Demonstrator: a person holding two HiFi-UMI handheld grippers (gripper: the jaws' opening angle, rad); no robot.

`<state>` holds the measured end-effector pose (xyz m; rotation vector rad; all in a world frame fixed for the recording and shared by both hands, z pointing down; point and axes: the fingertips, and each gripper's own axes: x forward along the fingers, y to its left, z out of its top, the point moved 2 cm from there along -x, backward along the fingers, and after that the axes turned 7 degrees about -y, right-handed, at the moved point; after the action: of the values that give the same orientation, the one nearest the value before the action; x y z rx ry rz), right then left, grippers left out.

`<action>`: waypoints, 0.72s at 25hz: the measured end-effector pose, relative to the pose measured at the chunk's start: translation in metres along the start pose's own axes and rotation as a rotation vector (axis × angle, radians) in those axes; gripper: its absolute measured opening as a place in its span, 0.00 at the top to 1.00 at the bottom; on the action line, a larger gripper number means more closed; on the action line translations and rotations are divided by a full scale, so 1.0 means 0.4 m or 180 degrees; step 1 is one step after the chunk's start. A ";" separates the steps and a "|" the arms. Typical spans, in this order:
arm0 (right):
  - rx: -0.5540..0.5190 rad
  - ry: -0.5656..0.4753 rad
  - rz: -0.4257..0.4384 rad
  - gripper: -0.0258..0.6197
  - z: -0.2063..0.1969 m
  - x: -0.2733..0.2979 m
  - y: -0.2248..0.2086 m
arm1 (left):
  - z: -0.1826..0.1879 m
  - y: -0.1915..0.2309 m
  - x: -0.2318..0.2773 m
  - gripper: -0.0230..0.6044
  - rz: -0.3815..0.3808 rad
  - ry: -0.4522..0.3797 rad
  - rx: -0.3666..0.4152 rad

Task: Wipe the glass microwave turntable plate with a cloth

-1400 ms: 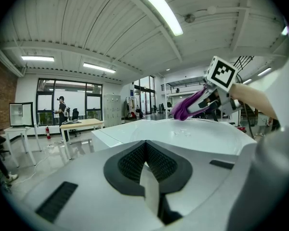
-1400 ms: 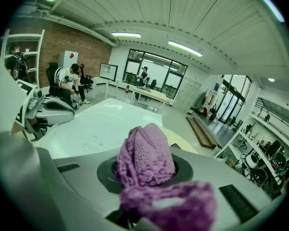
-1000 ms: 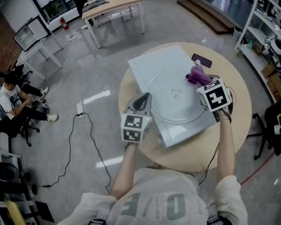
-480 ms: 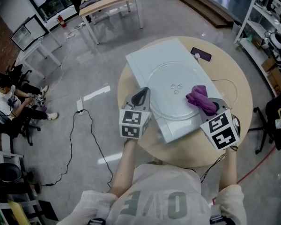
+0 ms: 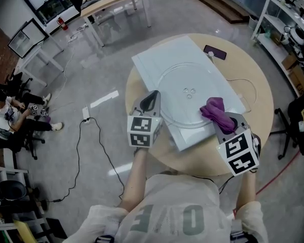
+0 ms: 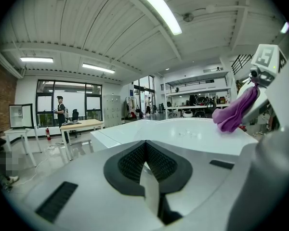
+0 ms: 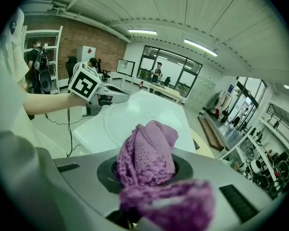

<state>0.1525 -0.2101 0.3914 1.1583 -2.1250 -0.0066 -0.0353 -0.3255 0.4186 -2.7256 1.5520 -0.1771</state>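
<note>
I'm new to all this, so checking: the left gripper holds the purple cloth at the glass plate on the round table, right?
Not the left: the right gripper holds the purple cloth at the glass plate on the round table. The right gripper view shows the cloth between its jaws.

My right gripper (image 5: 224, 126) holds the purple cloth (image 5: 216, 113) over the glass plate's (image 5: 186, 80) edge. My left gripper (image 5: 151, 100) sits beside its rim.

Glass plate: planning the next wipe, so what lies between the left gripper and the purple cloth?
Head view: only bare glass plate, on its white board, between left gripper and cloth.
</note>
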 end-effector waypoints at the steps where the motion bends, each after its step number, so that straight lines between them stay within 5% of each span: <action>1: 0.0001 -0.0006 0.0007 0.89 -0.001 -0.002 -0.001 | 0.000 -0.001 0.000 0.96 0.0001 0.0000 0.0001; 12: 0.0189 -0.0126 -0.0736 0.89 0.062 0.135 -0.288 | -0.015 -0.007 0.008 0.96 -0.0001 0.0028 -0.0018; 18: 0.0225 0.0001 -0.0739 0.89 0.032 0.187 -0.314 | -0.015 -0.003 0.007 0.96 0.0016 0.0025 -0.0010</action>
<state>0.2111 -0.3445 0.3849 1.4409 -1.9931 -0.0374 -0.0335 -0.3270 0.4247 -2.7265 1.5624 -0.1859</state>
